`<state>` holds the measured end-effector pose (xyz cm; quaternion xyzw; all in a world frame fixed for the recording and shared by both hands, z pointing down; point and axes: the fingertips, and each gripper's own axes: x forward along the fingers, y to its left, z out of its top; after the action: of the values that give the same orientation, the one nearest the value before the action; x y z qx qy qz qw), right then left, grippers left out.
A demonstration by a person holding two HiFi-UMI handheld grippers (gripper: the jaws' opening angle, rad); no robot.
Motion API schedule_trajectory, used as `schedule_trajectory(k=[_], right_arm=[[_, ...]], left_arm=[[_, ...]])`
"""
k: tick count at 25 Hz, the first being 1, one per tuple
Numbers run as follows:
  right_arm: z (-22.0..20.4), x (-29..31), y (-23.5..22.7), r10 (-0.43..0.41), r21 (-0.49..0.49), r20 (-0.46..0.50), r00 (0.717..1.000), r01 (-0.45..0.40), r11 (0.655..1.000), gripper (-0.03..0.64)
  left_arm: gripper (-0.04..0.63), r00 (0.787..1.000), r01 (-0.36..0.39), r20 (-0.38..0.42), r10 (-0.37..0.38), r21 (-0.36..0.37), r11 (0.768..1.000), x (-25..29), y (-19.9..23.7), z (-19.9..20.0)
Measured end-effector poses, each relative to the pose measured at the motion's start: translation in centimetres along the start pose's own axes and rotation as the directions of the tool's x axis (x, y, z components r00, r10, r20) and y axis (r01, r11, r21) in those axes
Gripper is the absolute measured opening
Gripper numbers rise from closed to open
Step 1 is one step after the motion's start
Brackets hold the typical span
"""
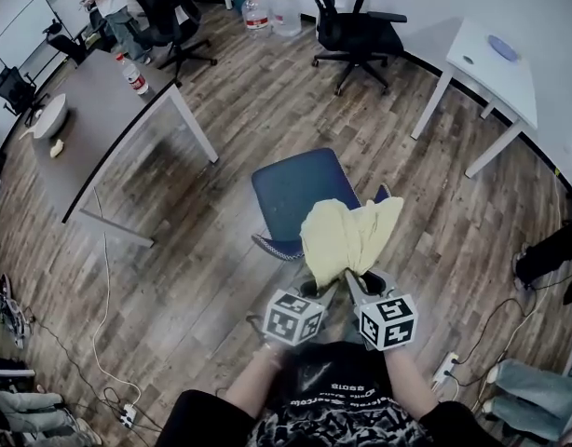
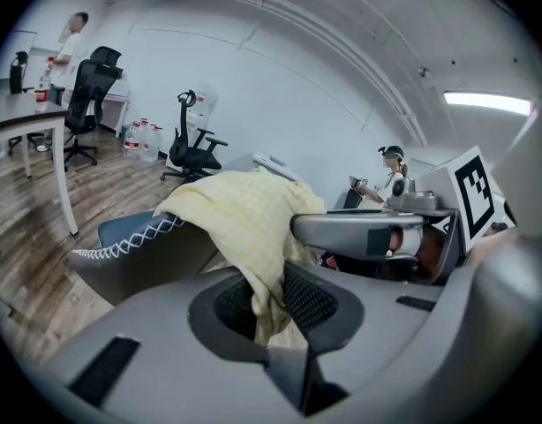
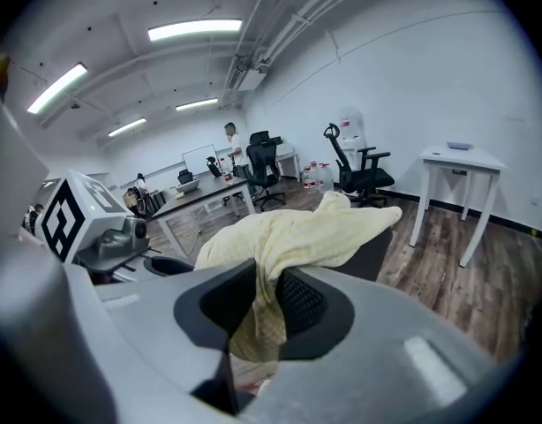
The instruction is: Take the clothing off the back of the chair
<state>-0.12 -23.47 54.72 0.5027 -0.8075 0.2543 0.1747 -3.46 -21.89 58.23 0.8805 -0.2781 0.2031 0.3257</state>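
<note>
Wood floor (image 1: 267,101) carries all: grey table (image 1: 90,110), upper left, w/ bottle (image 1: 132,74) & white bowl (image 1: 49,117) on top; white table (image 1: 496,73), upper right, w/ blue disc (image 1: 502,47); black office chair (image 1: 356,31) & water jugs (image 1: 272,9) at top; power strip (image 1: 128,415), lower left. Blue chair (image 1: 295,189), centre, stands on floor, yellow clothing (image 1: 347,236) draped over its back edge.

Cloth (image 1: 347,236): pale yellow, fine check. Chair (image 1: 291,189): dark blue, white zigzag stitching along edge. Floor (image 1: 239,110): grey-brown wood-grain planks.
</note>
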Motion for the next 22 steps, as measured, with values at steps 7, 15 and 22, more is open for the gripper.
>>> schedule_trajectory(k=[7, 15, 22], right_arm=[[-1.0, -1.6, 1.0, 0.013, -0.009, 0.008, 1.000, -0.013, 1.000, 0.072], [-1.3, -4.3, 0.8, 0.089, -0.054, 0.022, 0.996, -0.088, 0.995, 0.072], [-0.8, -6.2, 1.4, 0.144, -0.109, 0.037, 0.989, -0.140, 0.984, 0.072]], left_arm=[[0.060, 1.000, 0.002, 0.007, -0.002, 0.031, 1.000, -1.0, -1.3, -1.3], [0.061, 0.999, -0.013, 0.041, 0.011, 0.051, 0.999, -1.3, -4.3, -1.8], [0.061, 0.985, -0.087, 0.144, 0.093, -0.046, 0.995, -2.2, -6.1, -1.6]])
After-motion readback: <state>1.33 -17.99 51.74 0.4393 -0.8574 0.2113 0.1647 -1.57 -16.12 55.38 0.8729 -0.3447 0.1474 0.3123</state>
